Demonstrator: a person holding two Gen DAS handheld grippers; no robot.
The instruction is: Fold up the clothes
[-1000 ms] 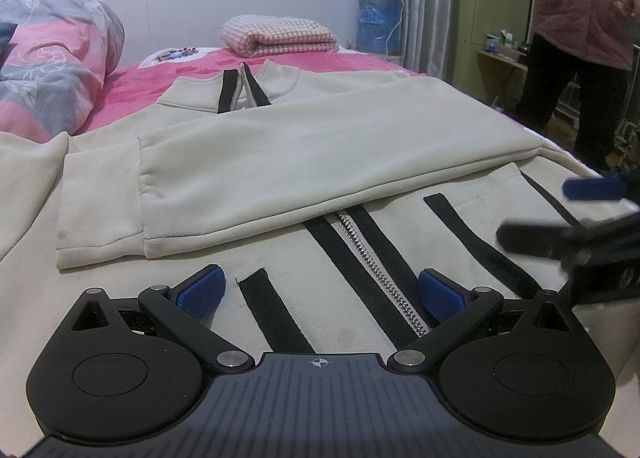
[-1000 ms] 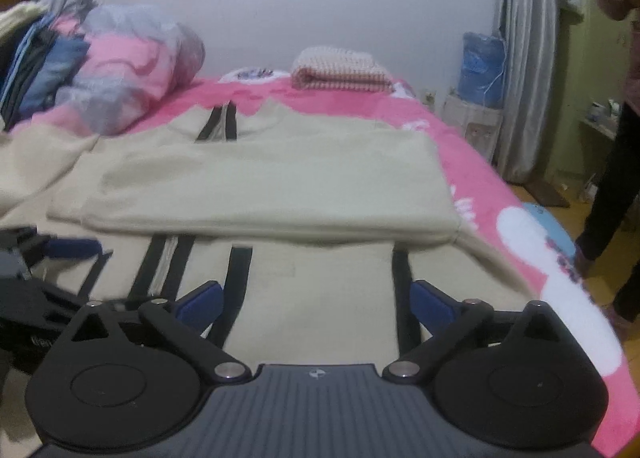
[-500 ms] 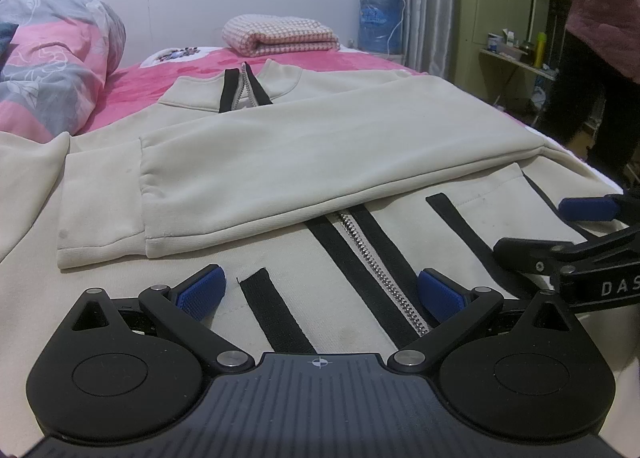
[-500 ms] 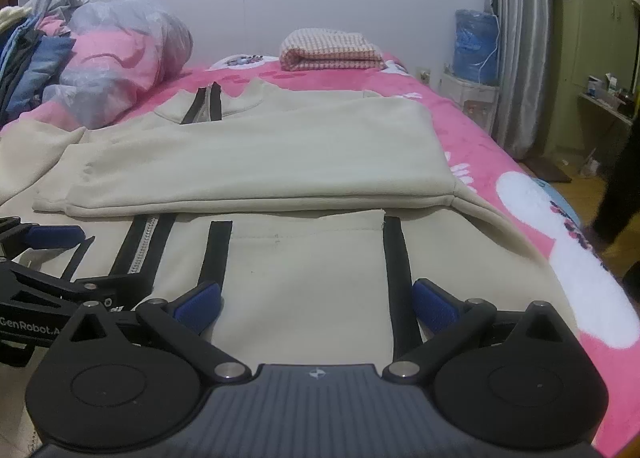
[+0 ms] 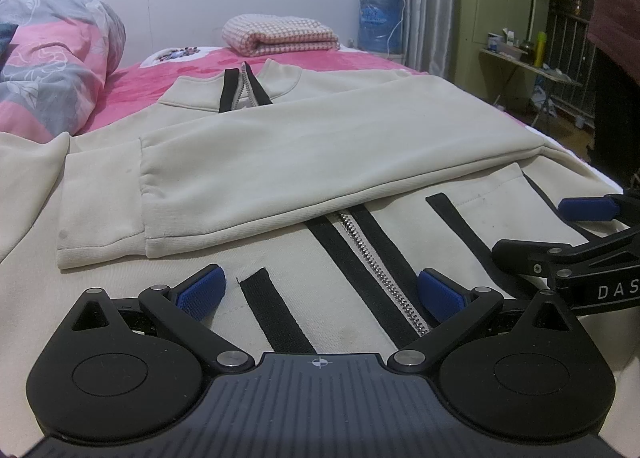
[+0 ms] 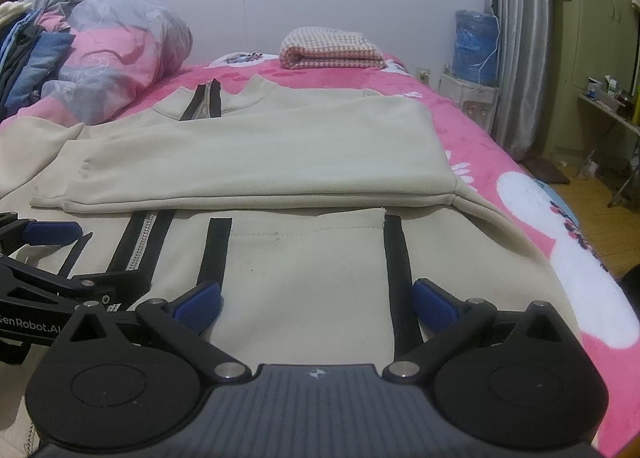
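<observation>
Cream jacket (image 5: 320, 162) spread before both open hand-held grippers

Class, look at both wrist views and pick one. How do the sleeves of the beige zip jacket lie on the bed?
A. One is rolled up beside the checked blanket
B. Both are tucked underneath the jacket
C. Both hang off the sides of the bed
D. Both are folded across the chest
D: on the beige jacket, both sleeves lie flat across the chest above the pockets, their cuffs stacked at one side, covering the middle of the zipper.
</observation>
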